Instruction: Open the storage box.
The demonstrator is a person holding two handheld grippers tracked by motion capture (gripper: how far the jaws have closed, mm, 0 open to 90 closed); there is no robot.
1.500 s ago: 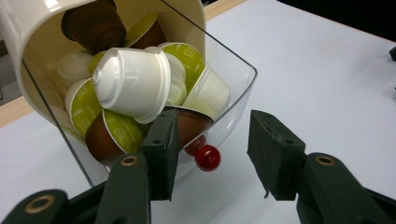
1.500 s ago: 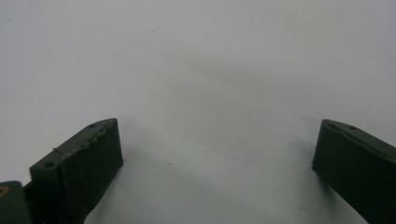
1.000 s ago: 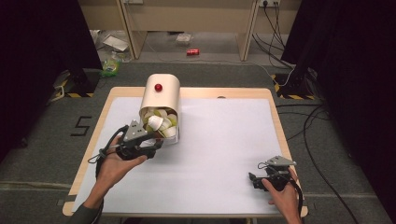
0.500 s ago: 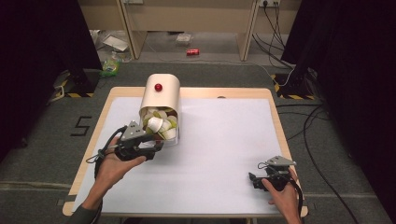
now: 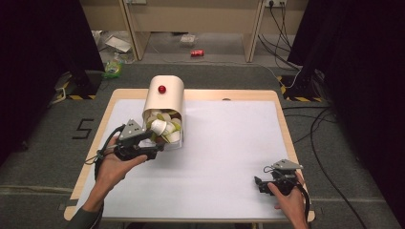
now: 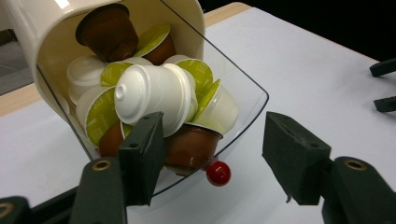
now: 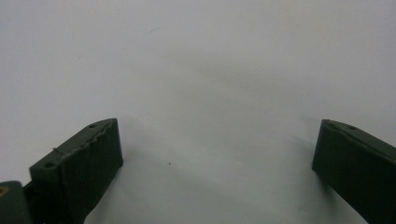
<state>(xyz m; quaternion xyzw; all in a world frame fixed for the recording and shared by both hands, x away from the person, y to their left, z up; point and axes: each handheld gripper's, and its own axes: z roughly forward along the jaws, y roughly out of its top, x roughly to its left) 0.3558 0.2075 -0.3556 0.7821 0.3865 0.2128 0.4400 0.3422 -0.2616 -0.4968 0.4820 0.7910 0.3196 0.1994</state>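
Observation:
A cream capsule holder [image 5: 165, 98] lies on the white table with a red knob [image 5: 162, 89] on top. Its clear drawer [image 6: 243, 100] stands tipped open, heaped with white, green-lidded and brown coffee capsules [image 6: 156, 100]. My left gripper [image 5: 155, 149] is at the drawer's front. In the left gripper view, my left gripper [image 6: 212, 149] straddles the drawer's small red knob [image 6: 218, 172]. Its jaws have just been opening and the pads [image 6: 142, 158] stand clear of the knob. My right gripper [image 5: 260, 183] rests open near the table's front right, over bare table in the right gripper view [image 7: 217, 144].
The wooden table edge [image 5: 90, 157] frames the white mat. The other gripper's black jaws [image 6: 385, 86] show far off at the right in the left gripper view. Cables, a red can [image 5: 197, 53] and litter lie on the floor beyond the table.
The left gripper has stayed at the drawer's front and its jaws look spread wider. The right hand and its gripper have not moved.

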